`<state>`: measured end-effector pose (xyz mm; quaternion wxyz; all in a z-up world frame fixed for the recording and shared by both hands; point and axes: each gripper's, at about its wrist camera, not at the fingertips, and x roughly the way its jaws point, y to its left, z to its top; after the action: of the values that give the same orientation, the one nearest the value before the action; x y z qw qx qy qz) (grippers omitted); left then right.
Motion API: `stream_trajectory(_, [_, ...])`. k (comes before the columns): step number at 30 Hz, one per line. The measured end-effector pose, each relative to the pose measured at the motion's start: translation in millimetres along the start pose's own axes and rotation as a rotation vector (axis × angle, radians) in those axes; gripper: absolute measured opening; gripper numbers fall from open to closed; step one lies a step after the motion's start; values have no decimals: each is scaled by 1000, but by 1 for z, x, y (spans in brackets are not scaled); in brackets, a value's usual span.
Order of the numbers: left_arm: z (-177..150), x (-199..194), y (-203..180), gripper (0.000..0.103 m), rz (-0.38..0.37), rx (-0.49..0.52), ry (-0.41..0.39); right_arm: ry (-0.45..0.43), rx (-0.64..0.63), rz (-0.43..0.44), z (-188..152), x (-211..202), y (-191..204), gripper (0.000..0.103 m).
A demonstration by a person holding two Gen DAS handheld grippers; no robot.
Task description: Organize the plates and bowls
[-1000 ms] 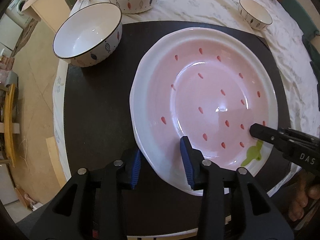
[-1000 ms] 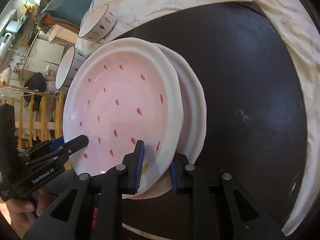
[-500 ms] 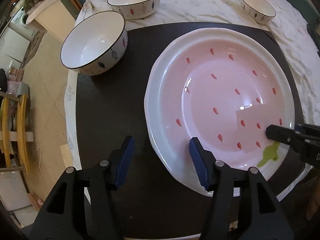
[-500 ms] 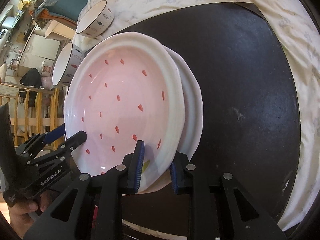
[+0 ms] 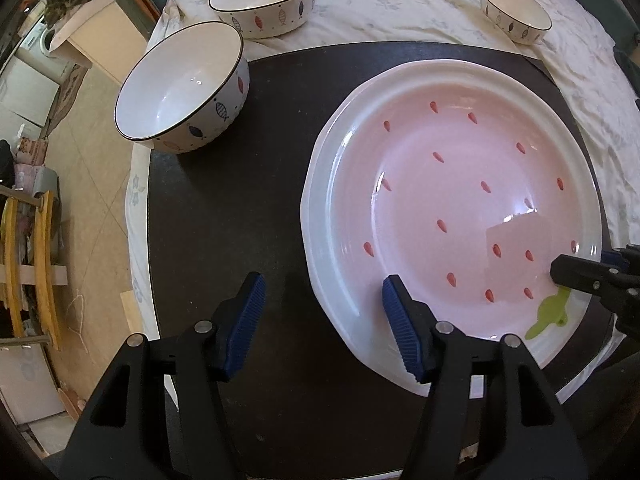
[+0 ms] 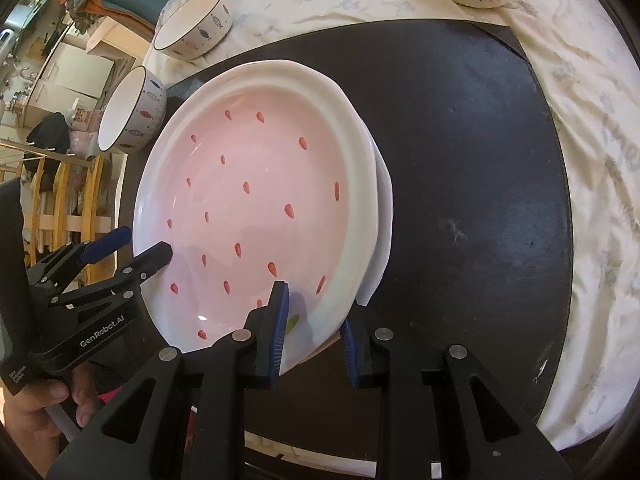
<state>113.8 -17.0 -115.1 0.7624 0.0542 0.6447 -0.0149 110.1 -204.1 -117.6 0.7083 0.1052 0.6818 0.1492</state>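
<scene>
Resting stacked on a second white plate (image 6: 382, 216) near the dark round mat's (image 5: 224, 216) front edge, the pink seed-dotted ceramic plate (image 5: 460, 200) is being clamped at its rim by the right gripper (image 6: 312, 326), while the left gripper (image 5: 320, 312) is hanging released and three fish-patterned bowls (image 5: 182, 88) are waiting unstacked.

Pink plate (image 5: 460, 200): looking like glazed ceramic, glossy, throwing back window light.
Fish-pattern bowls (image 5: 182, 88): showing smooth, shiny white glaze.
Dark mat (image 6: 460, 160): appearing matt, faintly rough, carrying pale scuffs.
Tablecloth (image 5: 400, 4): lying as soft, wrinkled printed cloth.
Left gripper (image 5: 322, 322): wearing ribbed blue pads, matt black plastic arms, metal rivets.
Chair (image 5: 28, 264): looking like varnished wood.
</scene>
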Motion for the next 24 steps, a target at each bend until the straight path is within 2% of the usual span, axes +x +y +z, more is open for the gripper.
stream_trajectory(5, [1,2,1,58,-1,2,1,14,-14,-11,1,-4,1,28])
stream_trajectory(9, [1,3,1,58,-17,-10,12,-8,-19,-36,-1,-11,-2,27])
stream_trajectory(12, [1,5,0,58,-14,-6,18,-85,21,-94,1,-22,-12,28])
stream_trajectory(17, [3,0,9,58,-30,-49,-8,-180,114,-62,9,-37,-30,28])
stream_trajectory(20, [5,-1,16,56,-73,-78,-2,-142,135,-54,10,-24,-33,28])
stream_trajectory(22, [4,5,21,55,-118,-102,33,-98,162,2,10,-12,-34,28])
stream_trajectory(24, [3,14,22,53,-157,-127,76,-69,183,6,7,-3,-36,28])
